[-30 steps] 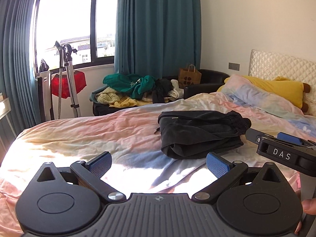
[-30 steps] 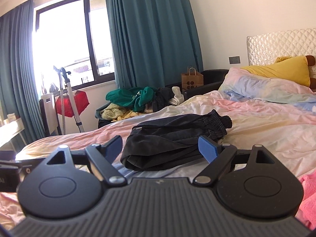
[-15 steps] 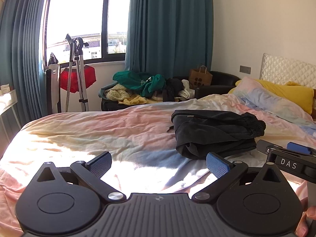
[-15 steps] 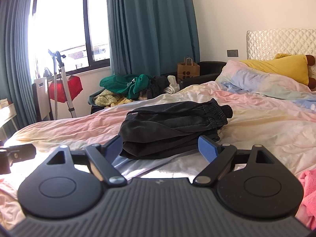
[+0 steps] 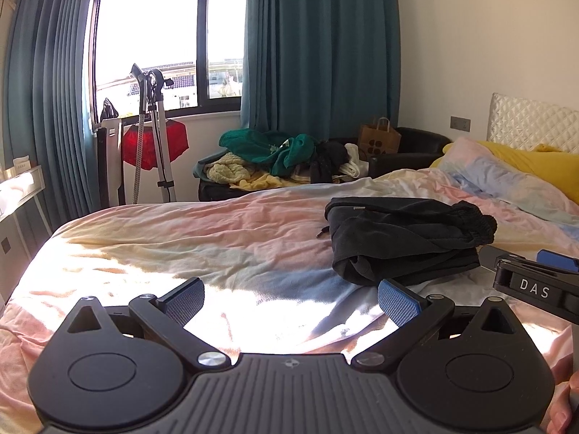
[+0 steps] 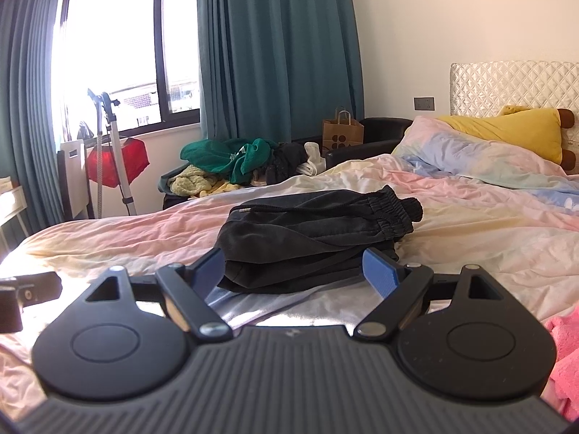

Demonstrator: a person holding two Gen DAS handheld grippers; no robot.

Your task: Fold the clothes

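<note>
Black trousers lie folded on the bed just ahead of the right gripper, closer than a moment ago — both it and the left gripper gape empty, so that fold looks finished.

Teal curtains flanking a window, brown paper bag, yellow pillow, quilted headboard, wall socket.

The left gripper and right gripper both hover with blue fingers spread wide apart, gripping nothing, tilted slightly downward.
</note>
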